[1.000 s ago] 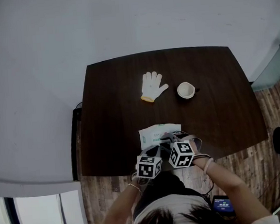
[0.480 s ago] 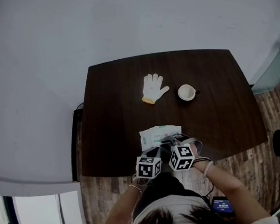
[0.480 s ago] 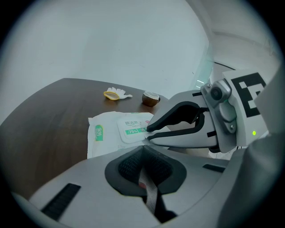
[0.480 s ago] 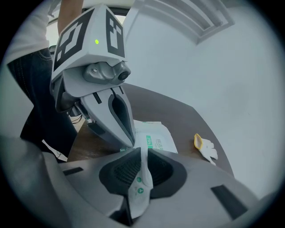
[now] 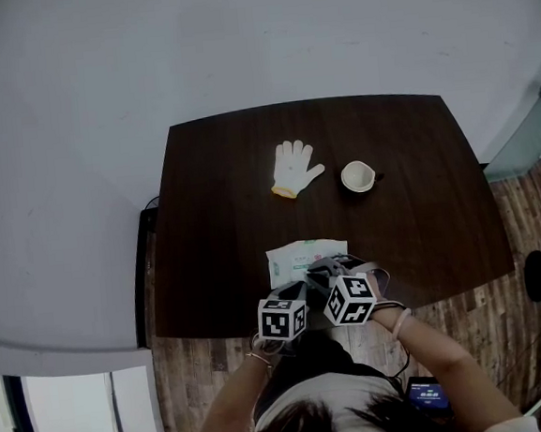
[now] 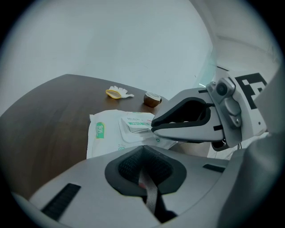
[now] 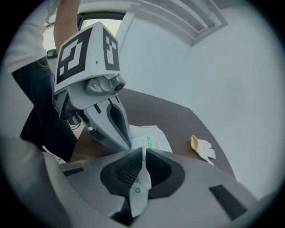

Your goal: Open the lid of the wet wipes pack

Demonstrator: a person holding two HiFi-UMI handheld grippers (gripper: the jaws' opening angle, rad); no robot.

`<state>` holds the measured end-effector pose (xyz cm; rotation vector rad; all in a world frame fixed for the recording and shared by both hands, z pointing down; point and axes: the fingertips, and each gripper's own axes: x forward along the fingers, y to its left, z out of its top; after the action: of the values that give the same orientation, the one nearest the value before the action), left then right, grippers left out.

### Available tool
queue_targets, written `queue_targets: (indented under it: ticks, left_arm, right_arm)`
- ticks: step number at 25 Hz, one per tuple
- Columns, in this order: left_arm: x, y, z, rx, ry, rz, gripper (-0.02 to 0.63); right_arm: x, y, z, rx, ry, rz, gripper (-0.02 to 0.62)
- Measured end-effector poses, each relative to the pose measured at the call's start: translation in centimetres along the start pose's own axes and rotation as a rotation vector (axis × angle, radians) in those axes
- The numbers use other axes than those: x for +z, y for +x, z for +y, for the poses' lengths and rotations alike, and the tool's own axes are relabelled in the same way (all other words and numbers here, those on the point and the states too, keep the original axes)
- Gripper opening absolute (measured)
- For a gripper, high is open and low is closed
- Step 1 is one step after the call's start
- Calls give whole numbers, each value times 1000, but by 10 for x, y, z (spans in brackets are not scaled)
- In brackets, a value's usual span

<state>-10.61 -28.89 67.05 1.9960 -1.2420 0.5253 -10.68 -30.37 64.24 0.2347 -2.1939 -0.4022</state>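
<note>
While the wet wipes pack (image 5: 297,253) lies flat at the near edge of the desk (image 5: 214,215), just ahead of the person, both grippers crowd its near side. The right gripper (image 7: 143,151) has just been closing its jaws, and they now pinch the lid flap (image 7: 139,187), a thin white film with green print that runs down between the pads. In the left gripper view the flap's right end sits slightly lifted off the pack top, at the right gripper's tips. The left gripper (image 6: 142,148) has its jaws pressed together at the pack's near edge. A thin grey strip shows in the seam, but what it is cannot be told. The two marker cubes sit side by side, nearly touching. A white glove (image 5: 296,168) with a yellow cuff lies farther back at mid-desk, with a small cup (image 5: 357,175) just right of it, both well apart from the pack.
</note>
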Motion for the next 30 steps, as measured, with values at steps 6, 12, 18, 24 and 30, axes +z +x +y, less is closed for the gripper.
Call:
queue_targets:
  ticks: [6,12,18,24,30]
  left_arm:
    - [-1,1,-1,3,5,-5,14]
    - [-1,-1,-2,1,6,-7,14]
    - [-2,-1,-3,-2,0,-5,14]
    - [-3,-2,-2,-7,-9,-2,14]
    - [-2,-3,-2,-13,-18,2,14]
  right_arm:
    - [2,-6,-6,-33,22,-22,32]
    - [9,-13,-17,-69,39,-46,29]
    - [11,-18,-26,-96,68,-75,30]
    - [15,-20,-42,-130,99,-89,32]
    - [18,-16,-61,-157,148,-100,37]
